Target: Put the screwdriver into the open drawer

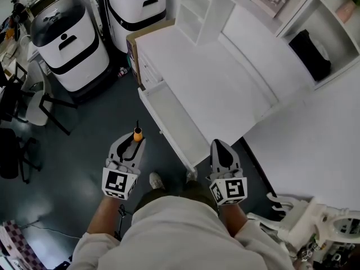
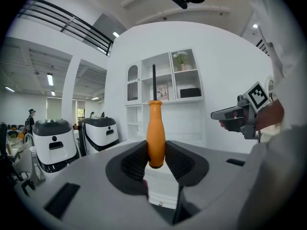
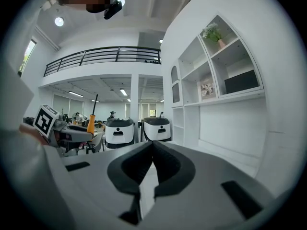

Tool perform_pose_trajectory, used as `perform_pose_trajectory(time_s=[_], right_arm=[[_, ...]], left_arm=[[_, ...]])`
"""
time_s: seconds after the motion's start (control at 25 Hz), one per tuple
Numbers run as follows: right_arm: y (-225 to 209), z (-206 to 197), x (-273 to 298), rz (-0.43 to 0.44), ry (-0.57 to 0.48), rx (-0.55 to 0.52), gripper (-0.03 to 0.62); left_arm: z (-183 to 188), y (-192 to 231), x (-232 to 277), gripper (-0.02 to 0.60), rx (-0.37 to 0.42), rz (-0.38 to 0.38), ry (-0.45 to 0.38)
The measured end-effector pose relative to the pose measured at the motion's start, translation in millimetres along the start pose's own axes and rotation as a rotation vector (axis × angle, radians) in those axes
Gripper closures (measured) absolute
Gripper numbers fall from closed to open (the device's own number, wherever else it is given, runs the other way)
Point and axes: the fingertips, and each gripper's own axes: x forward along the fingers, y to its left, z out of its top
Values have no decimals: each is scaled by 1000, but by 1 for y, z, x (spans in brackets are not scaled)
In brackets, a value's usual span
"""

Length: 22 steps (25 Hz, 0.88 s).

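A screwdriver (image 1: 137, 134) with an orange handle and a thin black shaft stands upright in my left gripper (image 1: 134, 142), over the dark floor just left of the drawer. In the left gripper view the pads are shut on the handle (image 2: 155, 133). The open white drawer (image 1: 174, 122) juts out of the white desk (image 1: 225, 77), and its inside looks bare. My right gripper (image 1: 221, 151) hovers at the drawer's near end, its jaws shut with nothing between them (image 3: 152, 145). Each gripper shows in the other's view: the right gripper (image 2: 240, 116) and the left gripper with the screwdriver (image 3: 90, 122).
Two white-and-black machines (image 1: 67, 41) (image 1: 138, 7) stand on the floor behind the desk's left end, next to a cardboard panel (image 1: 134, 46). Chairs (image 1: 34, 103) are at the far left. White shelving (image 1: 315, 44) lines the wall. A white device (image 1: 315, 224) sits at the lower right.
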Motion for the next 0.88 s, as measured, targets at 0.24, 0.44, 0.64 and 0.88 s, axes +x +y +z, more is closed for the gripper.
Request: perform_pose_trajectory(time_s=[0.24,0.44,0.64,0.88], right_arm=[[-15,-7,20,39,13,8,591],[-31,-5,42,81,11,15,591],[-60,-9,54,83,23,36,591],[-100,-28,59,50,60,69,591]], left_arm=[[-5,7,28,469,56,15,33],[-1,16,54,469,157,44,61],[-4,21,85,469,233,48,101],[-17,21,128,469,374,12,161]])
